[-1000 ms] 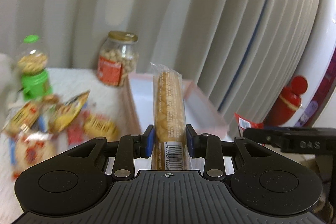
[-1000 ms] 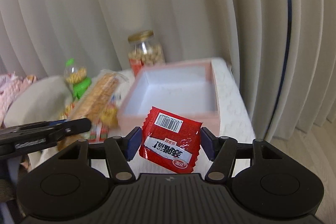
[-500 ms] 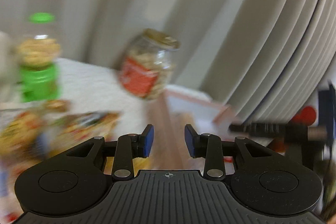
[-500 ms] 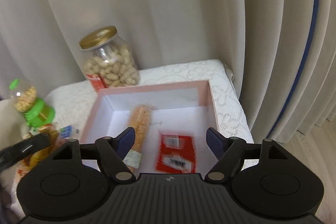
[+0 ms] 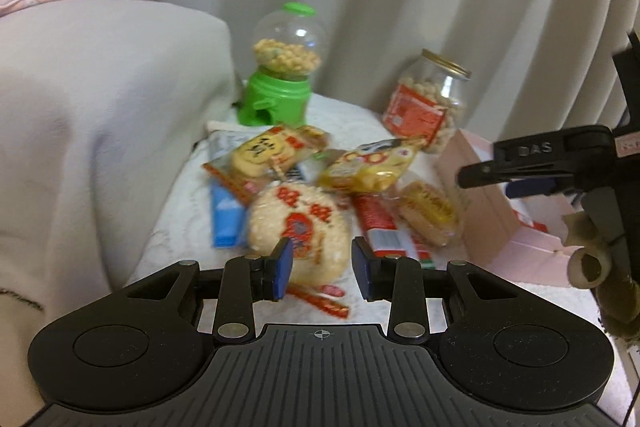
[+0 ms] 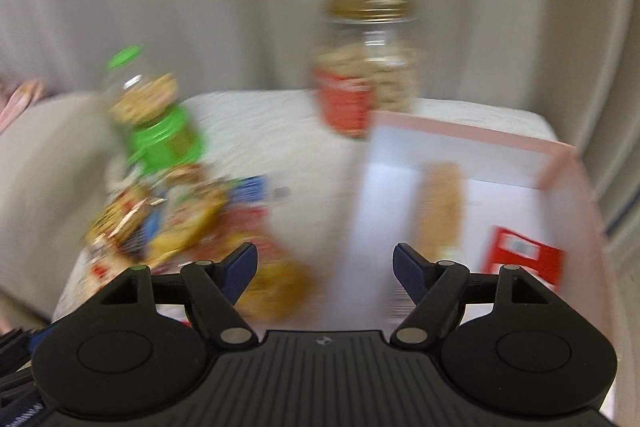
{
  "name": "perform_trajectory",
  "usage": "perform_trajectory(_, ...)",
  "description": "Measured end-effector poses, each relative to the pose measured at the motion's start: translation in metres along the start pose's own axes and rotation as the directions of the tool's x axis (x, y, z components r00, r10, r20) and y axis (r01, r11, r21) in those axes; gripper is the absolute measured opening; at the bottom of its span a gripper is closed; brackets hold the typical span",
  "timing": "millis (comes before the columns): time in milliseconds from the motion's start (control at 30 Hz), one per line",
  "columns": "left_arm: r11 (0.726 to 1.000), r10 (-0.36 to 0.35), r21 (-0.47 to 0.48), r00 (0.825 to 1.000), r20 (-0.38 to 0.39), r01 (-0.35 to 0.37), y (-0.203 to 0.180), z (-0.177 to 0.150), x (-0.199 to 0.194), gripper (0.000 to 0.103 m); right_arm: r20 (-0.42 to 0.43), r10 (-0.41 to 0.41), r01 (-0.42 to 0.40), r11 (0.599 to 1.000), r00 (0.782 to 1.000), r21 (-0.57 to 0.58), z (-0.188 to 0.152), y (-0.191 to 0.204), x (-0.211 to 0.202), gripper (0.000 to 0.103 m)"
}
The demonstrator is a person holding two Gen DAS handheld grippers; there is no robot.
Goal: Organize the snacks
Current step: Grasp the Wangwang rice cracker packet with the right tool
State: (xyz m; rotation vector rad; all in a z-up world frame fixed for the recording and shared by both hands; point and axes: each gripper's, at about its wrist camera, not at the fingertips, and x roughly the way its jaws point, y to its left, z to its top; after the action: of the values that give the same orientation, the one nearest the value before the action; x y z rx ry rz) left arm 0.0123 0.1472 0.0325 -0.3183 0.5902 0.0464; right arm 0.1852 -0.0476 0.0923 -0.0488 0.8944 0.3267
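A heap of snack packets lies on the white lace-covered table, with a round rice-cracker packet [image 5: 301, 227] at its front. My left gripper [image 5: 322, 269] is open and empty just short of that packet. A pink box [image 6: 472, 135] stands to the right; inside lie a long biscuit packet [image 6: 440, 211] and a red packet [image 6: 524, 259]. My right gripper [image 6: 325, 269] is open and empty above the table beside the box's left wall; it also shows in the left wrist view [image 5: 540, 163]. The right wrist view is blurred.
A green candy dispenser [image 5: 282, 75] and a glass peanut jar [image 5: 428, 99] stand at the table's back. A grey sofa arm [image 5: 100, 99] borders the table on the left. Curtains hang behind.
Both grippers let go of their packets, which now lie in the pink box. Both have swung left toward the snack heap, open and empty.
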Motion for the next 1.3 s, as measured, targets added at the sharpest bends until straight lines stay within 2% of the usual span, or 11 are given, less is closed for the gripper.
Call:
perform_trajectory(167,0.997,0.060,-0.041,0.998,0.019,-0.059,0.019,-0.004,-0.007,0.037,0.006,-0.078,0.079,0.991,0.997,-0.104,-0.001,0.046,0.010,0.085)
perform_trajectory(267,0.998,0.029,-0.056,1.000,0.012,-0.028,0.023,0.000,-0.001,0.037,-0.010,-0.030,0.029,0.993,1.000,-0.111,-0.005,0.050,0.008,0.085)
perform_trajectory(333,0.999,0.008,-0.031,1.000,0.017,-0.007,0.021,0.004,0.004,0.037,-0.013,-0.034,0.032,0.994,0.999,-0.105,-0.009,0.052,0.009,0.085)
perform_trajectory(500,0.998,0.041,-0.049,0.999,0.029,-0.039,0.026,0.016,0.012,0.037,-0.019,-0.013,0.011,0.998,1.000,-0.069,-0.009,0.051,0.009,0.085)
perform_trajectory(633,0.998,0.042,-0.047,0.999,0.010,-0.042,0.030,0.006,0.003,0.037,-0.004,0.042,-0.042,0.999,0.999,-0.035,-0.001,0.057,-0.001,0.085)
perform_trajectory(800,0.997,0.065,-0.047,0.997,-0.034,-0.066,0.035,-0.011,-0.006,0.037,-0.070,0.141,-0.141,0.990,0.988,0.009,0.021,0.094,0.014,0.085)
perform_trajectory(967,0.996,0.053,-0.063,0.997,-0.051,-0.056,0.045,-0.020,-0.006,0.036,-0.157,0.149,-0.144,0.988,0.976,0.048,0.041,0.144,0.059,0.084)
perform_trajectory(1067,0.996,0.031,-0.077,0.999,-0.044,-0.035,0.049,-0.022,-0.007,0.036,-0.193,0.126,-0.127,0.992,0.973,0.006,0.045,0.167,0.083,0.077)
perform_trajectory(1100,0.996,0.024,-0.081,0.999,-0.043,-0.027,0.050,-0.022,-0.008,0.036,-0.206,0.111,-0.118,0.993,0.972,-0.023,0.044,0.175,0.090,0.069)
perform_trajectory(1167,0.995,0.010,-0.095,0.999,-0.040,-0.014,0.054,-0.023,-0.009,0.036,-0.217,0.113,-0.127,0.990,0.970,-0.055,0.042,0.182,0.097,0.068)
perform_trajectory(1300,0.991,-0.019,-0.132,0.999,-0.030,0.015,0.062,-0.023,-0.009,0.036,-0.211,0.098,-0.130,0.981,0.972,-0.141,0.036,0.188,0.081,0.045)
